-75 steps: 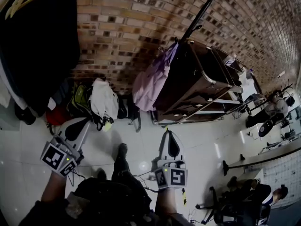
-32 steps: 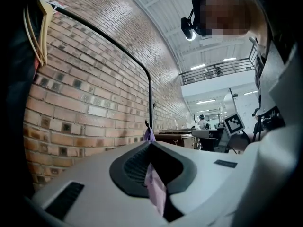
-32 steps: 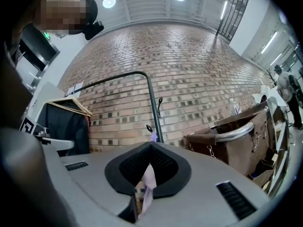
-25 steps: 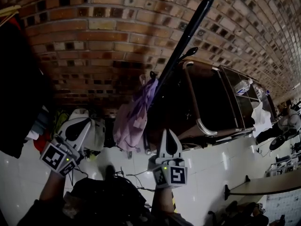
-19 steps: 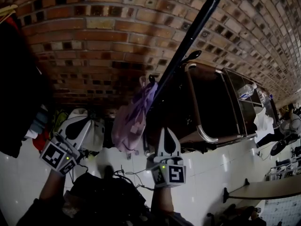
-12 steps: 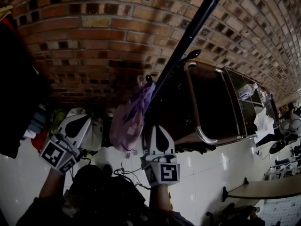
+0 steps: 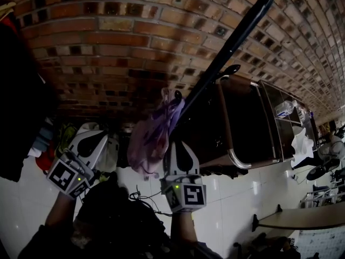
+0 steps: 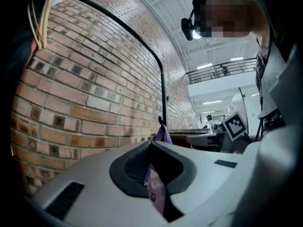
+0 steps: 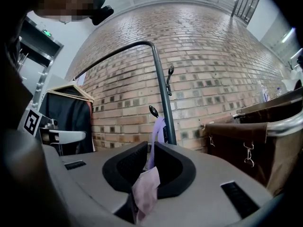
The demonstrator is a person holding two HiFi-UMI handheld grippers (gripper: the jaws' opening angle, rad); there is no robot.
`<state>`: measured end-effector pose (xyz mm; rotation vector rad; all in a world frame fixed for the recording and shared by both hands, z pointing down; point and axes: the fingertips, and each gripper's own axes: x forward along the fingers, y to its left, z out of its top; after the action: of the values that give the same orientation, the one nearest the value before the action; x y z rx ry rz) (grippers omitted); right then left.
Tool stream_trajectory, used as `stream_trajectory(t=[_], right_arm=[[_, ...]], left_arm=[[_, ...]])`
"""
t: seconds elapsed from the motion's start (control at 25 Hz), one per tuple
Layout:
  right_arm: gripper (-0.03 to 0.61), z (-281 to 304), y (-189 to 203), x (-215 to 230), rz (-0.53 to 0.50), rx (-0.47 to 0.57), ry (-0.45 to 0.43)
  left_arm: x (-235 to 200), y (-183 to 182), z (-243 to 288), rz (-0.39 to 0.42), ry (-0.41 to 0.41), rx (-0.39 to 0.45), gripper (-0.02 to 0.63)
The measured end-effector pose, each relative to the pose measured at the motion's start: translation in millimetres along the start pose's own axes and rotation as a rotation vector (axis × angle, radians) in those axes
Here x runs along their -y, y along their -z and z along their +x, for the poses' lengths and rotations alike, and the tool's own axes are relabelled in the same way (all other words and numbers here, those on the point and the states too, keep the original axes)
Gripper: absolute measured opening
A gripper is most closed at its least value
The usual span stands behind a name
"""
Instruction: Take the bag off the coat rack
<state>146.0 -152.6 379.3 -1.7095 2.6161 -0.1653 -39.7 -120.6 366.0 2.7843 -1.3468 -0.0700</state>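
A pale purple bag [image 7: 152,136] hangs by its handles from a low hook on the black coat rack pole [image 7: 226,53], which slants up across the brick wall. My right gripper [image 7: 180,145] sits just below and to the right of the bag's bottom. Its jaws are opening by a narrow gap, and the bag [image 9: 157,126] shows through that gap; whether the cloth lies between the pads I cannot tell. My left gripper [image 7: 99,135] stays off to the left, shut and holding nothing. Beyond its tips [image 8: 150,144] the bag [image 8: 164,135] hangs at a distance.
A dark brown cart [image 7: 245,123] with metal rails stands right behind the pole. Dark clothes [image 7: 21,90] hang at the left, with bags [image 7: 63,138] on the floor below them. A table [image 7: 283,220] is at the lower right over white floor tiles.
The right gripper has moved left, closer under the purple bag. The left gripper has barely shifted. Since the oldest frame the view has closed in on the wall and rack.
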Motion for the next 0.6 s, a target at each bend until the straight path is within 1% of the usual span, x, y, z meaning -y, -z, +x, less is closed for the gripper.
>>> stream_trajectory(t=[0.2,0.28,0.36,0.6], right_arm=[[0.092,22.3,2.9,-5.5,0.012,-0.047,-0.002],[0.136,31.1,4.1,-6.9,0.02,-0.063,-0.006],[0.2,40.1,5.6,-6.8,0.027,-0.078,-0.004],[0.216,61.0,8.5,-0.1,0.033,-0.11,0.03]], left_arm=[[-20.8,0.0,10.4,-0.017,0.023,-0.014,0.008],[-29.3,-2.0,16.1,-0.021,0.031,-0.014,0.008],[-36.5,-3.2,22.8,-0.022,0.043,-0.015,0.008],[-50.6,-3.0,41.4,-0.024,0.084,-0.017,0.008]])
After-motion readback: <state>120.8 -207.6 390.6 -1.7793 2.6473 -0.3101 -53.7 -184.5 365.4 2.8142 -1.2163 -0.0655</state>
